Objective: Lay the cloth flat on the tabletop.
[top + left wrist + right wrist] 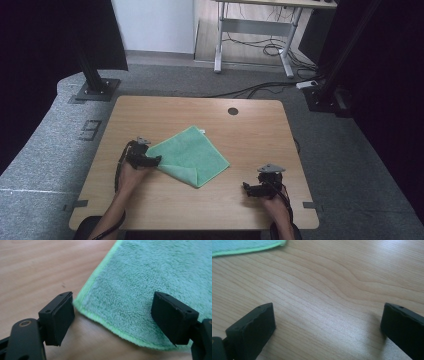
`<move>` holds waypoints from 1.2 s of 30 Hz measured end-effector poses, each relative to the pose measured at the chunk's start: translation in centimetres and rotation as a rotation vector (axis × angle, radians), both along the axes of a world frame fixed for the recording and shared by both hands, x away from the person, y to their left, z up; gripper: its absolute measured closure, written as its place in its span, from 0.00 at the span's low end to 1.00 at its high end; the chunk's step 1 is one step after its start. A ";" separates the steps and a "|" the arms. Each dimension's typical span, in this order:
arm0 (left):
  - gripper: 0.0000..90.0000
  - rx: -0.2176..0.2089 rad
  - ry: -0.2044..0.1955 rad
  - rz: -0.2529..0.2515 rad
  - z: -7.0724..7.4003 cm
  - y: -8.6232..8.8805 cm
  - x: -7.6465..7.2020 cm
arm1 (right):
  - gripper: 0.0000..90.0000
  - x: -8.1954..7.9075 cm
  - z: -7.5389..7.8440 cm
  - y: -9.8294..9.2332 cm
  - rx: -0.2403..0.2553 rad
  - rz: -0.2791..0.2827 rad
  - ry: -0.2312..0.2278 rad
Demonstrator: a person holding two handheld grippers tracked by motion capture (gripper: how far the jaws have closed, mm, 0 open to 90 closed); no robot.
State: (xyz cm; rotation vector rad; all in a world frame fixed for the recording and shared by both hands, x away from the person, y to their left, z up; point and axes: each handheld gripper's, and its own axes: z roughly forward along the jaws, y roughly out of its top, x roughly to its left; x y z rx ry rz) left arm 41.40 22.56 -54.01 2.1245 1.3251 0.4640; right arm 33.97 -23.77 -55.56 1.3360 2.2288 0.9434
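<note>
A green microfibre cloth (192, 156) lies flat on the wooden table (165, 112), turned like a diamond, with its near corner folded over. My left gripper (158, 160) is at the cloth's left corner. In the left gripper view its jaws stand wide apart, and that cloth corner (130, 302) lies between them on the table. My right gripper (246, 187) rests near the table's front right, well away from the cloth. In the right gripper view it is open over bare wood, and a strip of the cloth (244, 247) shows at the top left.
A round cable hole (233, 111) sits near the table's far edge. Black frame posts stand on base plates beyond the far corners (95, 87). A desk with trailing cables (260, 50) stands on the floor behind. Grey carpet surrounds the table.
</note>
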 end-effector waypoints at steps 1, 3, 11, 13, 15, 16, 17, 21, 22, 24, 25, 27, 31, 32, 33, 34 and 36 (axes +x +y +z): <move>0.21 -0.002 -0.005 -0.011 -0.1 -0.2 -0.5 | 0.00 0.0 0.0 0.1 0.003 -0.001 0.004; 0.21 -0.009 -0.015 -0.034 -0.2 -0.7 -1.6 | 0.00 0.0 0.2 0.2 0.008 0.005 0.009; 0.19 -0.021 -0.015 -0.156 -0.3 -3.5 -6.1 | 0.01 -0.1 0.6 1.5 0.022 0.027 0.015; 0.18 -0.049 0.014 -0.195 0.1 -3.7 -6.6 | 0.01 -0.1 0.8 1.8 0.028 0.034 0.018; 0.18 -0.073 0.002 -0.201 0.9 -3.3 -6.7 | 0.02 -0.1 1.0 2.2 0.035 0.039 0.017; 0.18 -0.079 -0.005 -0.197 1.4 -3.0 -6.6 | 0.02 -0.1 1.2 2.4 0.043 0.042 0.017; 0.18 -0.080 -0.014 -0.187 1.8 -2.7 -6.3 | 0.02 0.0 1.3 2.6 0.053 0.047 0.013; 0.18 -0.057 -0.028 -0.160 2.3 -1.6 -5.1 | 0.02 0.4 1.8 3.7 0.069 0.060 0.007; 0.18 -0.046 -0.025 -0.154 2.2 -1.4 -4.8 | 0.02 0.7 2.0 4.7 0.066 0.071 0.003; 0.18 -0.014 -0.021 -0.148 1.7 -1.2 -4.4 | 0.02 0.9 2.0 5.0 0.065 0.076 0.004; 0.18 -0.004 -0.016 -0.149 1.4 -1.1 -4.3 | 0.02 1.1 1.9 5.6 0.057 0.080 0.006; 0.18 0.013 -0.012 -0.149 0.8 -1.1 -4.4 | 0.02 1.5 1.6 6.3 0.037 0.082 0.015; 0.19 -0.008 -0.007 -0.134 -0.1 -0.5 -5.3 | 0.02 2.4 0.8 7.5 -0.014 0.084 0.025; 0.19 -0.008 -0.011 -0.133 -0.2 -0.5 -5.5 | 0.02 2.5 0.7 7.7 -0.028 0.088 0.025; 0.19 -0.009 -0.013 -0.133 -0.2 -0.5 -5.7 | 0.01 2.7 0.6 7.8 -0.044 0.094 0.026; 0.19 -0.010 -0.017 -0.135 -0.2 -0.5 -6.0 | 0.01 2.9 0.6 7.8 -0.045 0.092 0.023; 0.19 -0.015 -0.025 -0.142 -0.3 -0.6 -6.5 | 0.01 3.3 0.6 7.7 -0.058 0.081 0.018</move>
